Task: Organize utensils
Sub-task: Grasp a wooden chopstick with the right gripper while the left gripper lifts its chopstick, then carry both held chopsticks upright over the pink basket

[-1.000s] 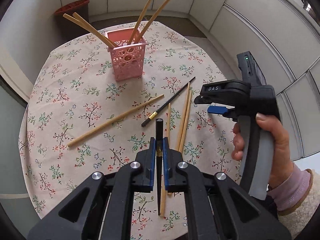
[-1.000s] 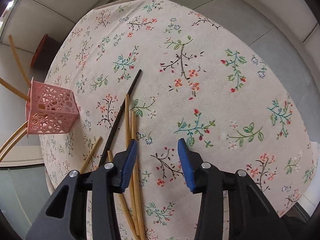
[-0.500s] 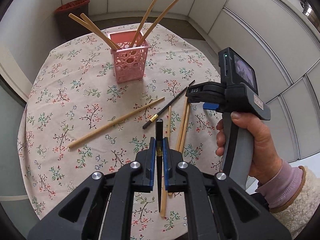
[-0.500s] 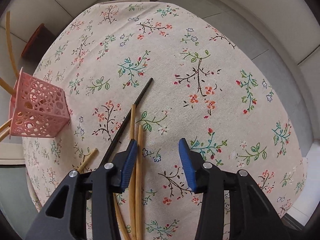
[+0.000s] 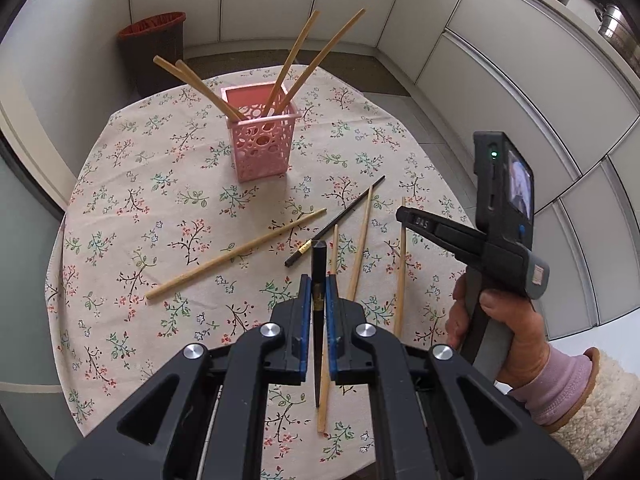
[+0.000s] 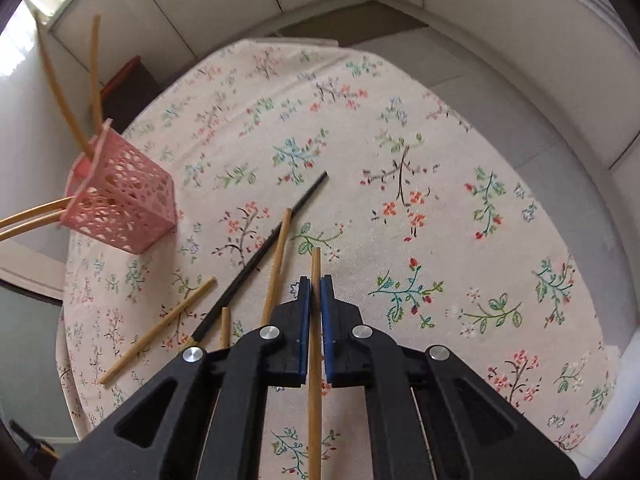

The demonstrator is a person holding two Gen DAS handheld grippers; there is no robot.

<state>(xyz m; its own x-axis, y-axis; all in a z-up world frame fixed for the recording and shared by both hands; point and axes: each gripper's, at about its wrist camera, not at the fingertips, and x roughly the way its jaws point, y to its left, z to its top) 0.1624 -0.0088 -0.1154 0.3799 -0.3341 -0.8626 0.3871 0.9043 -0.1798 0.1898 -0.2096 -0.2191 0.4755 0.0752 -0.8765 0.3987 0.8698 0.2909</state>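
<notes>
**A:** From the left wrist, we see the left gripper point(image 5: 319, 285) clamped on a black chopstick point(image 5: 318, 280), blue pads tight against its sides; the stick stands up between them above the floral tablecloth point(image 5: 120, 208); what else do we have on the table?

**B:** A pink perforated holder point(image 5: 262, 148) stands toward the far side with four wooden chopsticks leaning out of it; a second black chopstick point(image 5: 340, 218) lies on the cloth beside several loose wooden ones; at right, a person's hand point(image 5: 500, 336) in a pink sleeve grips the handle of the right gripper point(image 5: 404, 216), raised over the table.

**A:** And from the right wrist?

**B:** We see the right gripper point(image 6: 315, 292) pressed together on a wooden chopstick point(image 6: 315, 272), which runs straight through the jaws and pokes out beyond the tips; the black chopstick point(image 6: 272, 240) and three wooden ones lie on the cloth to its left; the pink holder point(image 6: 120, 204) sits at the far left, well apart.
</notes>
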